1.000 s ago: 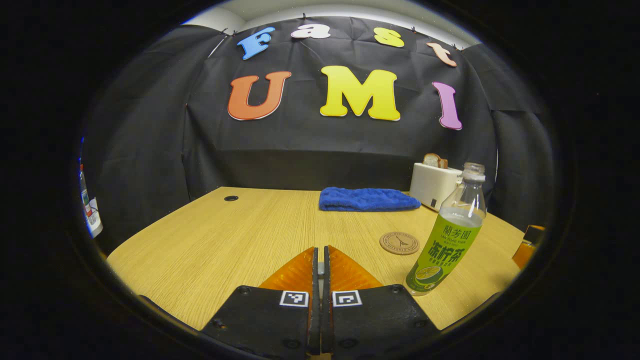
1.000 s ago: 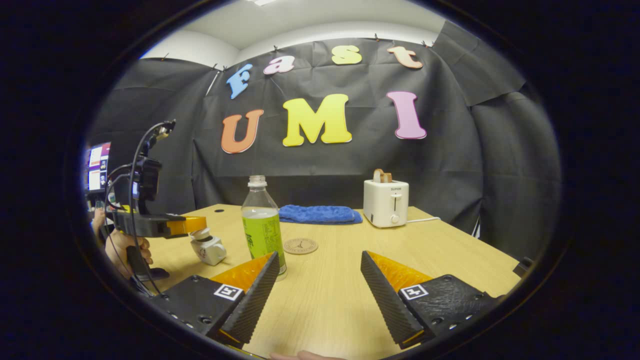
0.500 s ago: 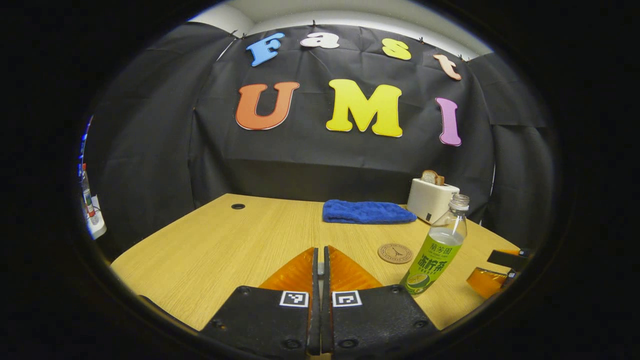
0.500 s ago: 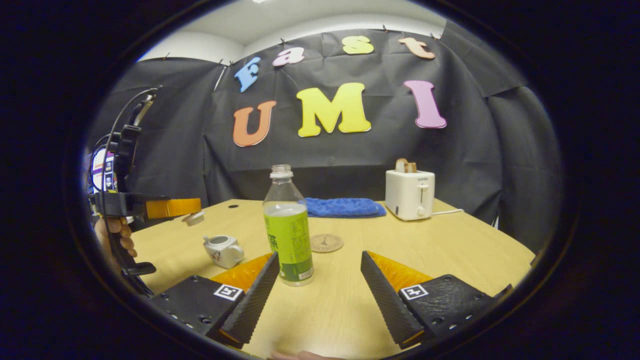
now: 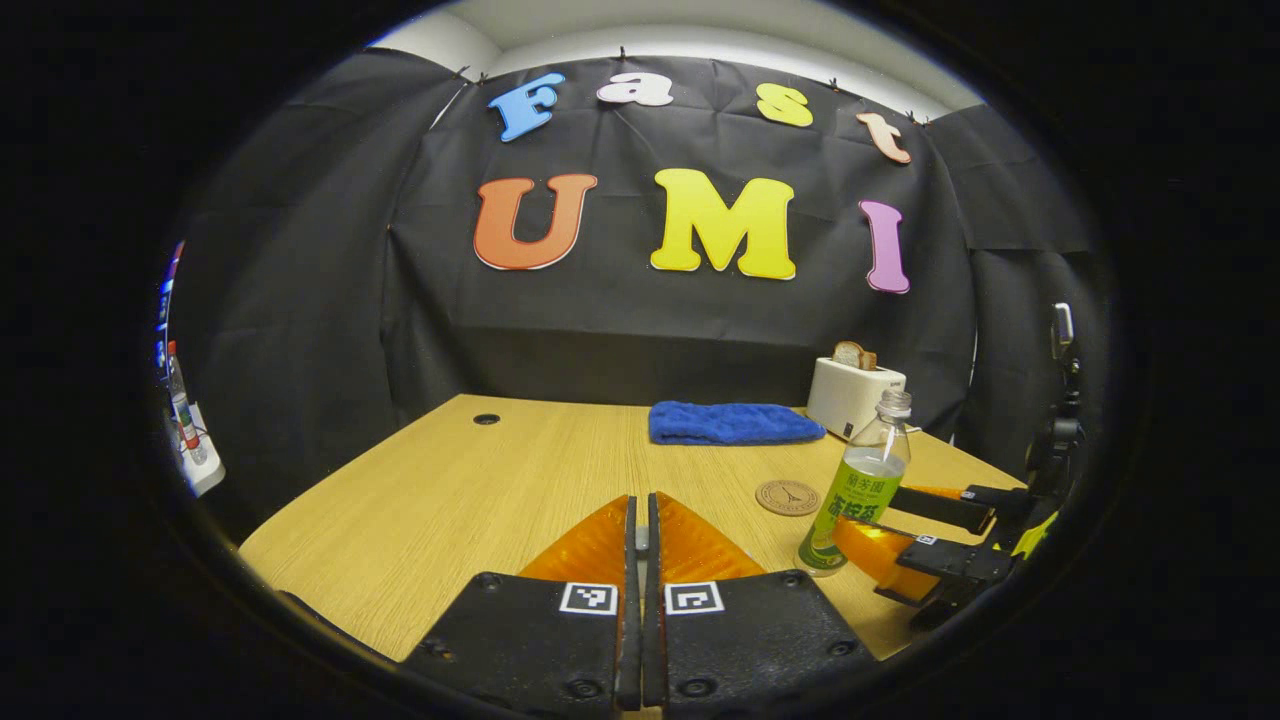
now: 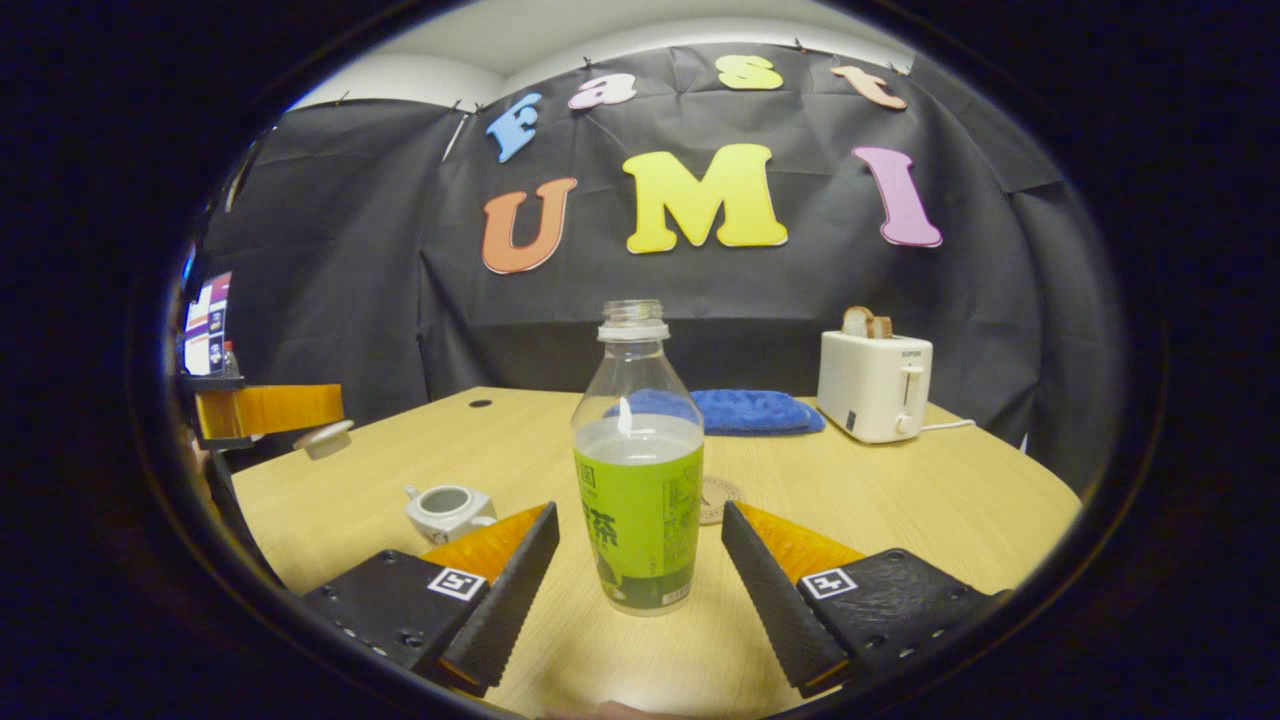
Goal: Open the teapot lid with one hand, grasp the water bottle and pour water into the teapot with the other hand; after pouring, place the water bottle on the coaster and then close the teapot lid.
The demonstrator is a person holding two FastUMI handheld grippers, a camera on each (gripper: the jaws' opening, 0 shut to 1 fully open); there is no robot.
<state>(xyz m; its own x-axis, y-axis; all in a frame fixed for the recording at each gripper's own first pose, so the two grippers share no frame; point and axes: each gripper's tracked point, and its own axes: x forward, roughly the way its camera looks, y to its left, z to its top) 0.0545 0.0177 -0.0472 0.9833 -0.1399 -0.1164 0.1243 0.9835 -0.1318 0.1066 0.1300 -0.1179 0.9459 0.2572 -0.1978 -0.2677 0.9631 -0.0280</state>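
Note:
The clear water bottle [image 6: 638, 480] with a green label stands uncapped on the wooden table [image 6: 900, 500]. My right gripper [image 6: 640, 510] is open with a finger on each side of the bottle, apart from it. The white teapot [image 6: 447, 510] sits to the left with its top open. Above and left of it, my left gripper [image 6: 265, 410] is shut on the teapot lid [image 6: 322, 438], held in the air. The round coaster [image 6: 715, 498] peeks out behind the bottle. In the left gripper view my left gripper [image 5: 642, 500] is shut; the bottle [image 5: 850, 490], coaster [image 5: 788, 497] and right gripper [image 5: 880, 525] lie to the right.
A white toaster [image 6: 873, 385] holding bread stands at the back right. A folded blue towel [image 6: 750, 410] lies at the back middle. A small round hole [image 5: 487, 419] marks the table's far left. A screen [image 6: 208, 335] glows at the left edge.
My right gripper has moved forward until the bottle stands between its open fingers. My left gripper has carried the lid up and away from the teapot.

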